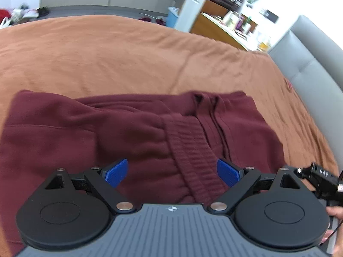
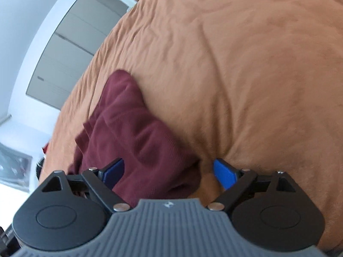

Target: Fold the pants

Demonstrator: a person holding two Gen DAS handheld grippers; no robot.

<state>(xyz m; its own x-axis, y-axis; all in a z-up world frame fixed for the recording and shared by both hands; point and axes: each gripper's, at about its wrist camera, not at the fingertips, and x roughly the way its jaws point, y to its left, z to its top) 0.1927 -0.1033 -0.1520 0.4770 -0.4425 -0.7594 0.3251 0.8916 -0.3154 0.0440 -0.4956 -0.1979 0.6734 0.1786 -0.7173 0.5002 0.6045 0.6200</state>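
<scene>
Readable writing: only "DAB"-like letters on a black device (image 1: 323, 176) just right of my left tool (image 1: 172, 172), too blurry to confirm. Small emblem on each tool's grey body, no words.

Left tool: pads wide apart, gripping nothing. Maroon pants (image 1: 137, 132) lie folded on the orange bedspread (image 1: 120, 51) right under and ahead of it, ribbed waistband (image 1: 188, 150) running between the pads.

Right tool (image 2: 169, 172): also spread wide, nothing pinched; pants (image 2: 137, 132) ahead-left, bare bedspread (image 2: 246, 85) ahead-right.

Left view only: waistband, grey headboard (image 1: 308, 64), shelves w/ clutter, my fingers (image 1: 336, 213). Right view only: grey cabinet fronts (image 2: 70, 49).
</scene>
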